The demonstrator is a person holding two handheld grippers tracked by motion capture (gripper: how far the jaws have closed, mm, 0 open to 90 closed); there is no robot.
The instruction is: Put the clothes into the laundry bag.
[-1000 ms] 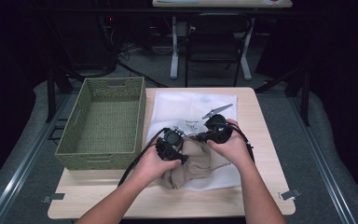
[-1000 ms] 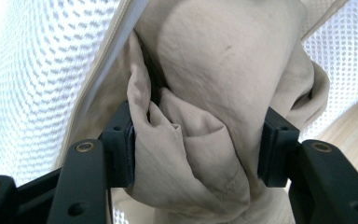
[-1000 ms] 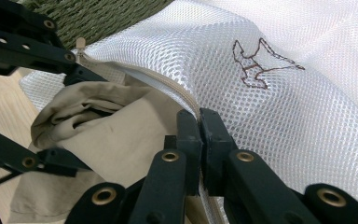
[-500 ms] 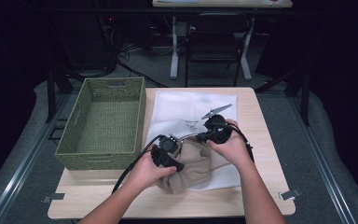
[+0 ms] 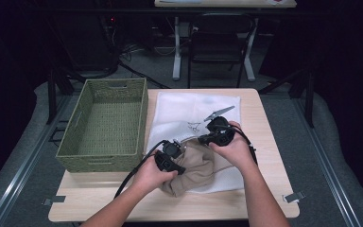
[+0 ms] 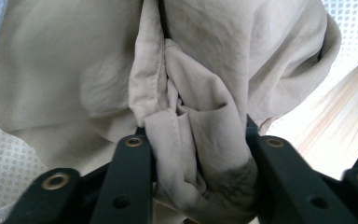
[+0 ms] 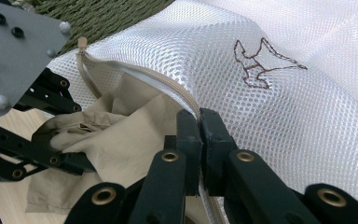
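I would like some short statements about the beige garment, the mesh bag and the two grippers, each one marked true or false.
1. The left gripper has a bunch of the beige garment between its jaws. True; the jaws have just been closing on it.
2. The right gripper is wide open above the table. False: it is shut on the zipper edge of the white mesh bag.
3. The green basket already holds the beige garment. False: no cloth lies in it; the garment is at the bag's opening.
4. The mesh bag lies on the wooden table, beside the basket. True.
5. The bag carries a brown stitched figure. True.
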